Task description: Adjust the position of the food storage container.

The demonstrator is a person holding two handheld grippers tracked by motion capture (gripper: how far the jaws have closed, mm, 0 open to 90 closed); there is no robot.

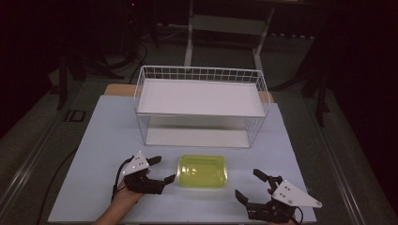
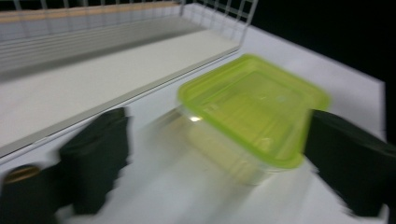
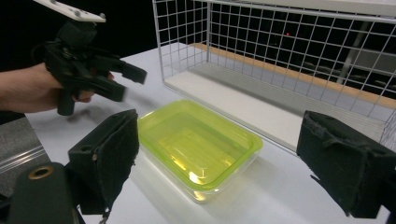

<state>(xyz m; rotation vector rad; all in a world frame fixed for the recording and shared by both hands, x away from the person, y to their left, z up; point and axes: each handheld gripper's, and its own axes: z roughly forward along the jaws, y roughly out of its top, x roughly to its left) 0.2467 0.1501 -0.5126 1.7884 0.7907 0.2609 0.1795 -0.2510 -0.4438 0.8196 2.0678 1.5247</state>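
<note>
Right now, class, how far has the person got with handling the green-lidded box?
Done: nothing visible; the green-lidded box sits on the table before the wire rack. In hand: the left gripper and right gripper flank it, open, apart from it. Left: gripping and moving it.

A clear rectangular container [image 1: 202, 171] with a yellow-green lid lies flat, lidded, before the wire basket [image 1: 201, 106].

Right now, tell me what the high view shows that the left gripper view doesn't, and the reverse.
High view alone: both claws, left and right, open on either side of the box, plus the whole rack and the floor around the table. Left gripper view alone: a close, blurred look at the box's clear wall under its green lid. Both: box, rack, table.
</note>
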